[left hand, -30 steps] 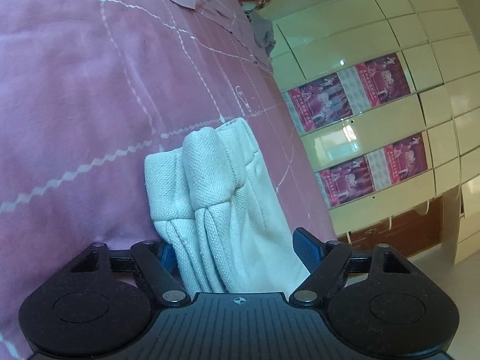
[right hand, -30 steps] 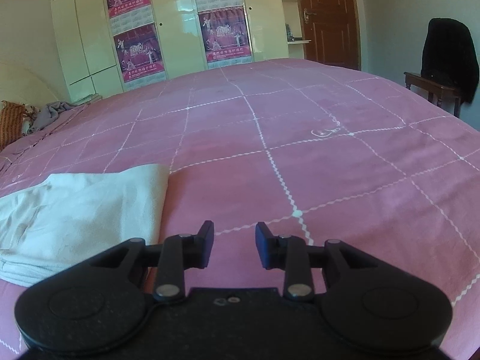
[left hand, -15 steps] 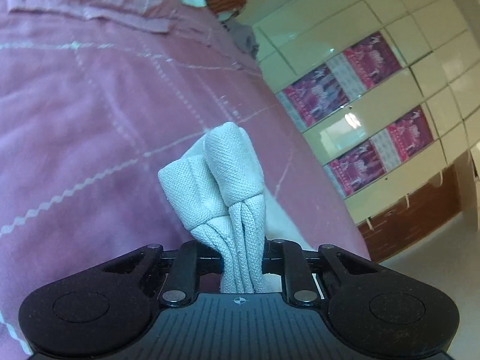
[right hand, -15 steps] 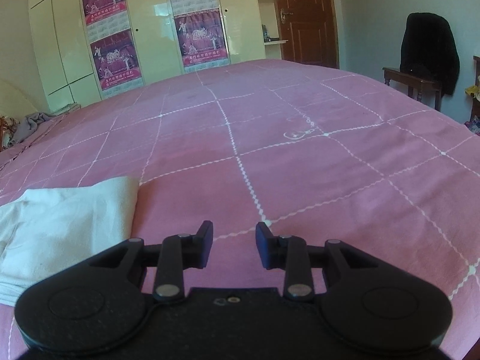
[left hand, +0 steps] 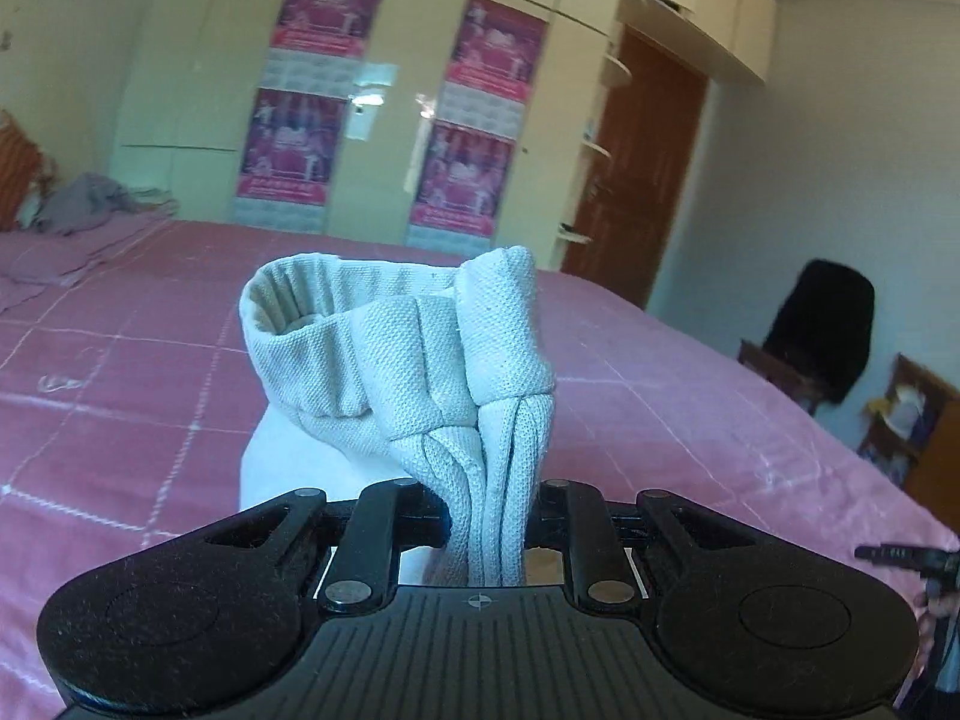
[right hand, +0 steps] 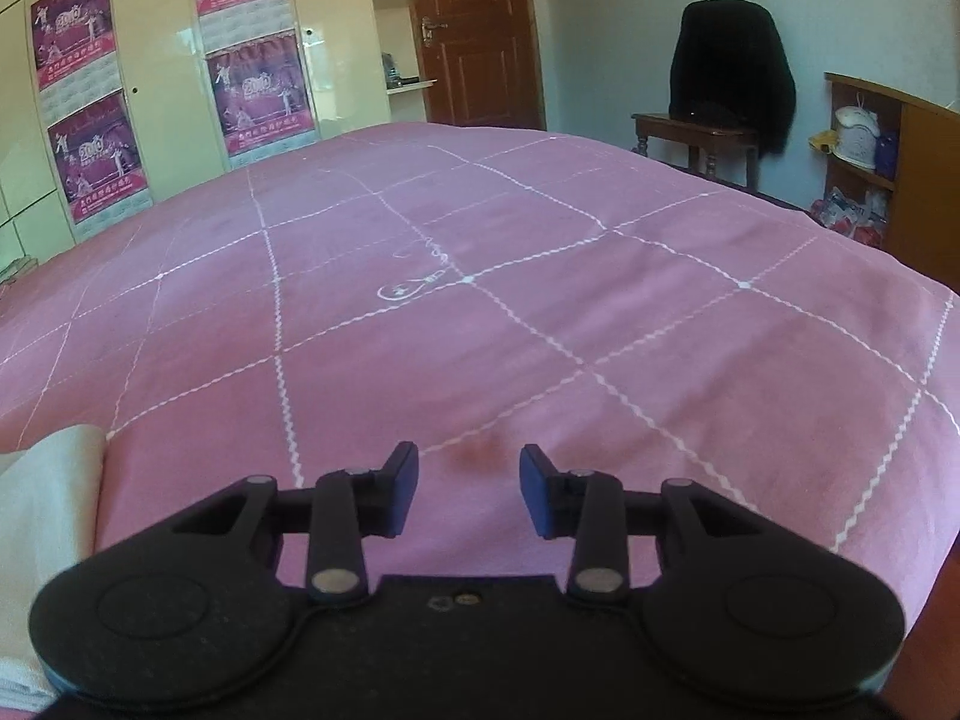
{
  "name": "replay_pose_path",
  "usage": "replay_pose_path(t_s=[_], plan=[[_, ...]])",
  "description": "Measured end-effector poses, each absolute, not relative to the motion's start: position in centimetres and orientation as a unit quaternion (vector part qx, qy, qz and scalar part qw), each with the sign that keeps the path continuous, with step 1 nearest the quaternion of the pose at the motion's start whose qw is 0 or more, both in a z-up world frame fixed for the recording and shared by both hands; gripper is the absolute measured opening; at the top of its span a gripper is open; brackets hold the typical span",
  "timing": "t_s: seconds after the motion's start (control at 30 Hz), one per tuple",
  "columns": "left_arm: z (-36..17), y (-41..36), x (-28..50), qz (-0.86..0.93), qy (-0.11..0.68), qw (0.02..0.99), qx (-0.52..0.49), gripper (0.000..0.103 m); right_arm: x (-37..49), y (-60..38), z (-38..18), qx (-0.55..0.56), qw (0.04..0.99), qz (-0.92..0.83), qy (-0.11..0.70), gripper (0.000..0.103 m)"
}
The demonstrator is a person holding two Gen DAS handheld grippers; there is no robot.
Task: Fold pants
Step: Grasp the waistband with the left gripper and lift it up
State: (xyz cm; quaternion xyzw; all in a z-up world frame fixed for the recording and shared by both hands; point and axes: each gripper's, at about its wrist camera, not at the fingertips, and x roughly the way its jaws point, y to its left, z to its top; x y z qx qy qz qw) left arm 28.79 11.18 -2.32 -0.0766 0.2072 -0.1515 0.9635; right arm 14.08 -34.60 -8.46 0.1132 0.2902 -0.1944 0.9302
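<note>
Left wrist view, bottom centre: black left gripper (left hand: 489,516) pinched tight on the gathered ribbed waistband of the off-white knit pants (left hand: 414,360), bunched cloth standing up mid-frame above the jaws. Right wrist view: black right gripper (right hand: 468,489) with blue pads, jaws just been opening, spread, nothing between them, over the pink bedspread with white grid lines (right hand: 540,300). Pants' edge lies at lower left. Beyond, cream wardrobe with magenta posters (right hand: 252,90) upper left; brown wooden door (right hand: 474,30) top centre.

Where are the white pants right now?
Left wrist view: the white pants sit centre frame, bunched and pinched in the left gripper above the pink bedspread.
</note>
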Motion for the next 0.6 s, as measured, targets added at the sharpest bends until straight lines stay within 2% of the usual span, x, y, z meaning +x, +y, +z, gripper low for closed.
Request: replay_pose_path(t_s=[0.3,0.47,0.6], plan=[[-1.2,-2.4,27.3,-0.218,0.247,0.937,0.12,0.017,12.6,-38.9,-8.6,0.176,0.916,-0.275,0.234,0.039],[-1.6,-6.2,25.7,-0.253,0.262,0.911,0.194,0.017,12.8,-39.1,-9.0,0.184,0.916,-0.269,0.234,0.04],[-2.1,-8.7,25.1,-0.264,0.285,0.896,0.216,0.017,12.7,-38.9,-8.9,0.184,0.919,-0.261,0.233,0.04]])
